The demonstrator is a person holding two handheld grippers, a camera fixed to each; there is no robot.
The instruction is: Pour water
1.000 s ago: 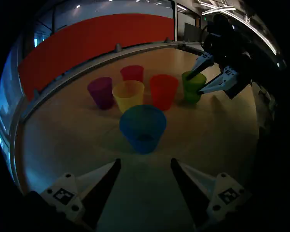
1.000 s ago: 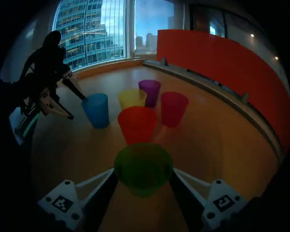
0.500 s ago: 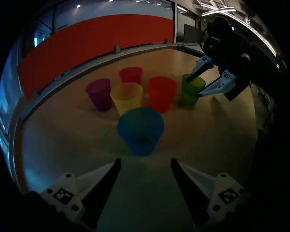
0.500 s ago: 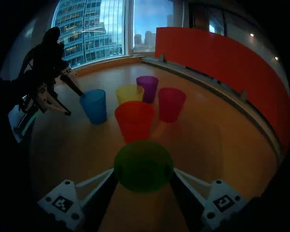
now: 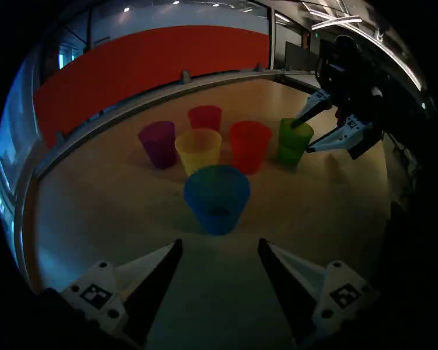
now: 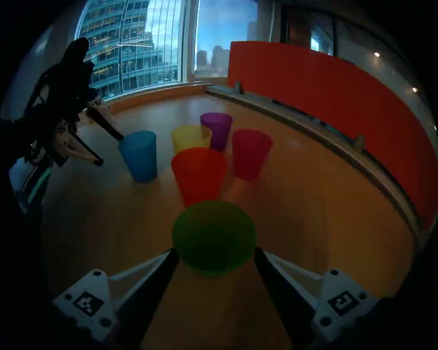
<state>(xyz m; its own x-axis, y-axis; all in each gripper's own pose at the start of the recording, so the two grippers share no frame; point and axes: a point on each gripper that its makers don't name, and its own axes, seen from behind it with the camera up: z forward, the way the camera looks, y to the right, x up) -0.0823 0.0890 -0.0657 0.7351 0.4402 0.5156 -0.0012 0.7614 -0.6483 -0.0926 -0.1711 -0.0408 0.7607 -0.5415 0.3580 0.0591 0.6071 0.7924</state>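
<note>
Several coloured plastic cups stand close together on a wooden tabletop [image 5: 120, 192]. The blue cup [image 5: 217, 198] is upright just ahead of my left gripper [image 5: 219, 251], which is open and apart from it. The green cup [image 6: 213, 236] sits between the fingertips of my right gripper [image 6: 214, 256], whose fingers are spread and not pressing on it. In the left gripper view the right gripper [image 5: 301, 137] flanks the green cup [image 5: 293, 140]. In the right gripper view the left gripper [image 6: 111, 151] hangs beside the blue cup [image 6: 138, 154]. No water is visible.
Behind the two near cups stand an orange-red cup [image 6: 199, 175], a yellow cup [image 6: 190, 138], a purple cup [image 6: 216, 129] and a magenta cup [image 6: 251, 153]. A raised rail [image 5: 131, 105] and a red panel [image 5: 149, 58] bound the far table edge.
The green cup now lies a little farther ahead between the right fingers, as that gripper eased back. The left gripper and blue cup barely shifted.
</note>
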